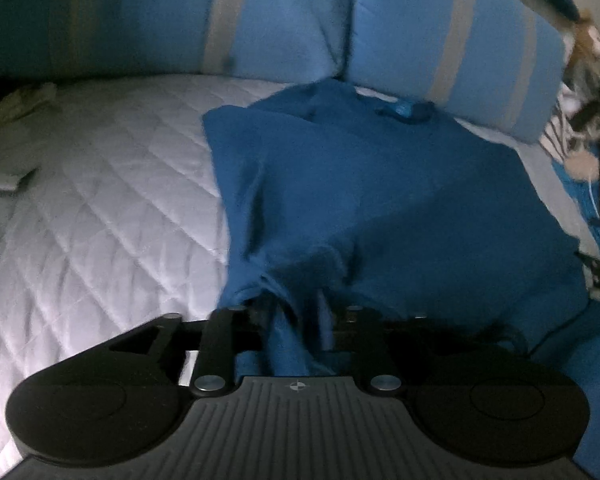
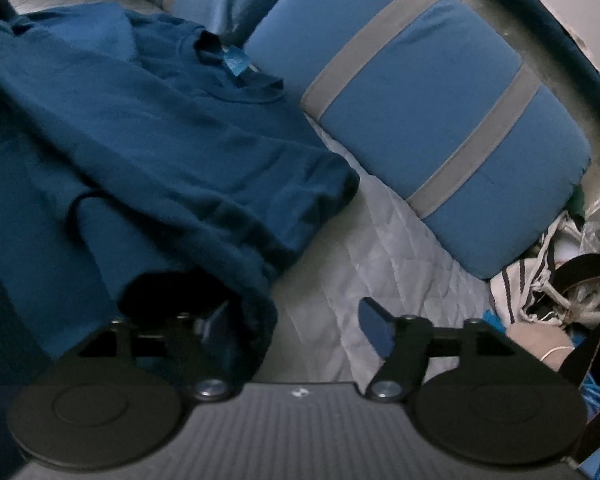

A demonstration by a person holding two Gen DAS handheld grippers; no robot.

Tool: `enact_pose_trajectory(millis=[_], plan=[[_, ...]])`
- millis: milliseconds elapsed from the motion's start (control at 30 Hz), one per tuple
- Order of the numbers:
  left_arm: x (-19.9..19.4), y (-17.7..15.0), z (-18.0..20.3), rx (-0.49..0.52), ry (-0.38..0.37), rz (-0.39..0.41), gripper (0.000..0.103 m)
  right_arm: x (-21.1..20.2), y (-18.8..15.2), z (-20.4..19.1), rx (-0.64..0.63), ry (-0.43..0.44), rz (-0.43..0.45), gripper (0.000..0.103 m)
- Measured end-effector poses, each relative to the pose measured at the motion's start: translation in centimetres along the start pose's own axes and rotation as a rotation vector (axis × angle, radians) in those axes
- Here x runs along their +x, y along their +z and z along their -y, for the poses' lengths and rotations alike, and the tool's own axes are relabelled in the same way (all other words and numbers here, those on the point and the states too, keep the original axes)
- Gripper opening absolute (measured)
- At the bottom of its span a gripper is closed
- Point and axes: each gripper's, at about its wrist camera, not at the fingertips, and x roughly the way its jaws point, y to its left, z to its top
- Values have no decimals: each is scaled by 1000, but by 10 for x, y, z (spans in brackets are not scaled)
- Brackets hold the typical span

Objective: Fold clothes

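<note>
L hand-held gripper: jaws pressed together, pinching a bunched fold of the blue T-shirt at its near edge. Shirt lies on the white quilted bed, collar w/ blue tag up by the blue pillows w/ grey stripes. R hand-held gripper: jaws spread wide; left finger buried under shirt fabric, right finger bare over the quilt, apart from the cloth. Clutter at bed's right edge.

Left tongs pinching blue shirt, quilted bed
</note>
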Motion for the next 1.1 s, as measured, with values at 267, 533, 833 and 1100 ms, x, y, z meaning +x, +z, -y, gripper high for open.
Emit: enact_pose_trajectory(millis=[267, 533, 833, 1100], plan=[[-50, 7, -3, -38, 1, 87, 46, -43, -4, 32, 106, 46, 44, 100], [-99, 37, 17, -62, -19, 285, 68, -87, 25, 68, 246, -25, 163, 103], [-144, 72, 59, -22, 85, 534, 74, -138, 70, 110, 412, -138, 331, 103], [-206, 92, 103, 129, 307, 677, 76, -213, 93, 169, 531, -326, 543, 103]])
